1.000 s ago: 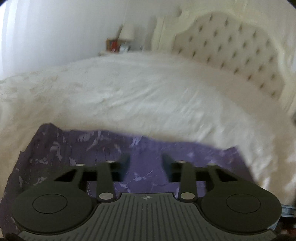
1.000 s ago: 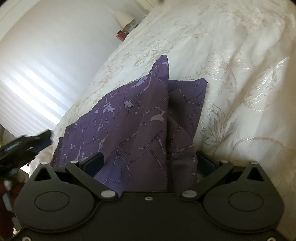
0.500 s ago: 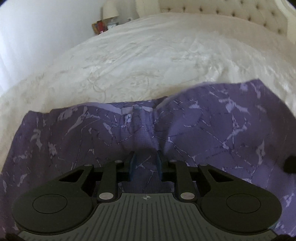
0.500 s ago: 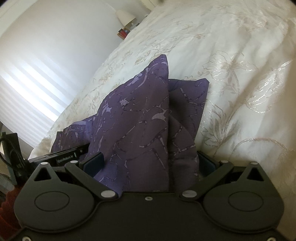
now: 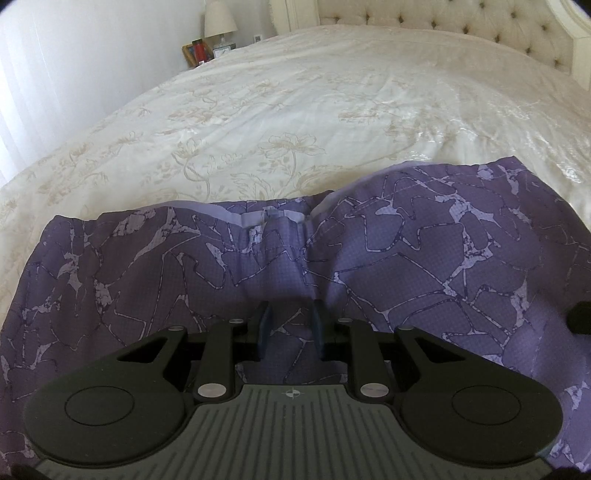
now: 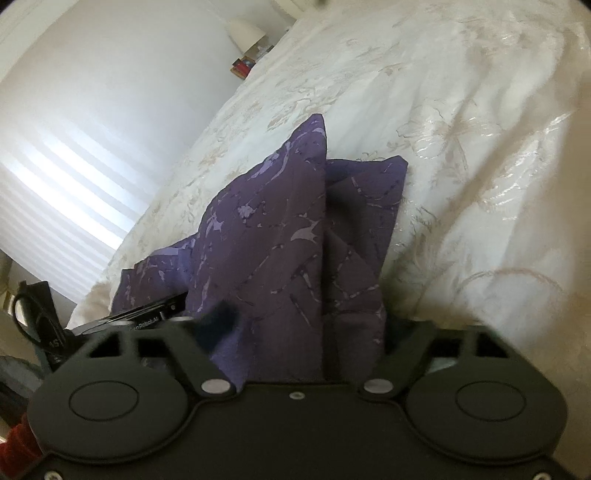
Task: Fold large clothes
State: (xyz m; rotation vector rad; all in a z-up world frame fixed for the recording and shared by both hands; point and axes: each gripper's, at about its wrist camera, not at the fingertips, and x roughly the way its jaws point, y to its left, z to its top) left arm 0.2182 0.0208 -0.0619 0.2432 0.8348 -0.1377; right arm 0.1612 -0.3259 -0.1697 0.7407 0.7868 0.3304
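A purple garment [image 5: 388, 258] with a pale cracked pattern lies on the cream bedspread, its waistband edge toward the headboard. My left gripper [image 5: 290, 328] sits low over its middle; its jaws stand a narrow gap apart with cloth between them, and I cannot tell if they pinch it. In the right wrist view the same garment [image 6: 280, 243] rises in a peaked fold in front of my right gripper [image 6: 299, 332]. Its fingers stand wide apart with a thick bunch of cloth between them. The left gripper's body shows at the lower left of the right wrist view [image 6: 147, 317].
The bed [image 5: 295, 110] has a cream floral bedspread and a tufted headboard [image 5: 461, 22]. A nightstand with a lamp [image 5: 219, 18] and small items stands at the far left corner. A bright window blind [image 6: 55, 206] is on the left.
My left gripper has swung down over the garment and its jaws have closed in from wide to a narrow gap. My right gripper stays at the peaked fold, moving slightly.
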